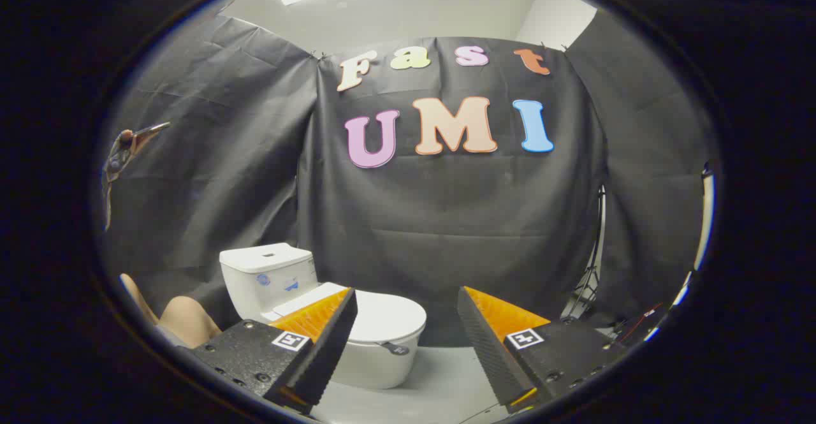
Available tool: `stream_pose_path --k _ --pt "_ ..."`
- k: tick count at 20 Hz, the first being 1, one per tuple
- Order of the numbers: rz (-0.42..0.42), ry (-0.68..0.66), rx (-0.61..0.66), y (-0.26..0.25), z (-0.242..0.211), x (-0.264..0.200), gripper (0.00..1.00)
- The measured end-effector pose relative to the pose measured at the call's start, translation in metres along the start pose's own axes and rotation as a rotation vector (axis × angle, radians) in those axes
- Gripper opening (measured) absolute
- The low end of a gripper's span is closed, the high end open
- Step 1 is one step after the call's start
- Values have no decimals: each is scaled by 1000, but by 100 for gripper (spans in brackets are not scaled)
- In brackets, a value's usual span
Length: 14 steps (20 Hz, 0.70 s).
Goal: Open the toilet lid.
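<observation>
Gripper [407, 312] fingers spread wide, holding nothing, short of the toilet [306, 303]. Its lid [389, 314] lies flat and closed just beyond my left finger. I'd come in low, hook under the front lip, and lift slowly.

Place: staged recording booth, mock bathroom
Evidence: white ceramic toilet [319, 309] with closed lid; black cloth wall [446, 220] draped behind it; tripod legs [590, 284] to the toilet's right

Glossy white toilet [382, 328]; matt black ribbed gripper [408, 322] fingers.
</observation>
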State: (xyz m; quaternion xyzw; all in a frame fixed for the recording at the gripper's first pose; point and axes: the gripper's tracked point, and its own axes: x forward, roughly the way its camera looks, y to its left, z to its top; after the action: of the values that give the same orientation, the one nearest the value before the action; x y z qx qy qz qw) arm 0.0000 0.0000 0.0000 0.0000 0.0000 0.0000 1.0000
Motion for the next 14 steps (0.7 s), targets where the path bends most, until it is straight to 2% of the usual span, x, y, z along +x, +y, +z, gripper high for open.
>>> stream_pose_path --k 7,14 --pt "-18 57 28 -1 -30 0 97" --pt "-12 82 45 -1 -35 2 97"
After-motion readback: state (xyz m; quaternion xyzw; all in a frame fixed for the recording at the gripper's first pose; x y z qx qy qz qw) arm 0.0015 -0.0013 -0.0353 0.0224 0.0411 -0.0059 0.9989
